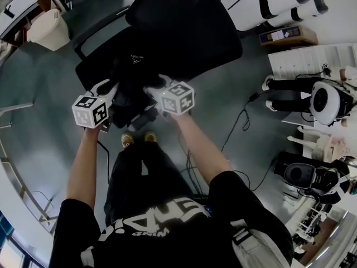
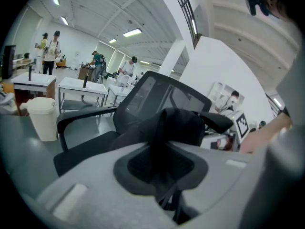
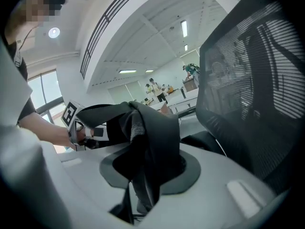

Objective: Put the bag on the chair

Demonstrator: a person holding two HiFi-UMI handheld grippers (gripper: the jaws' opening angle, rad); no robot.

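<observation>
A black bag point(image 1: 133, 81) hangs between my two grippers, just above the front of the black office chair's seat point(image 1: 97, 66). The chair's mesh backrest point(image 1: 184, 21) rises behind it. In the head view my left gripper point(image 1: 113, 91) and right gripper point(image 1: 154, 87) grip the bag from either side. In the left gripper view, bag fabric point(image 2: 177, 124) is pinched in the left gripper point(image 2: 159, 178), with the chair point(image 2: 155, 92) straight ahead. The right gripper point(image 3: 143, 178) clamps a fold of the bag point(image 3: 150, 132), and the backrest point(image 3: 252, 80) is close on its right.
A white bin point(image 1: 49, 28) stands left of the chair, also seen as the bin point(image 2: 43, 119) in the left gripper view. White tables point(image 2: 81, 87) and people are further back. Cables point(image 1: 241, 121) run over the floor, and equipment point(image 1: 323, 102) lines the right side.
</observation>
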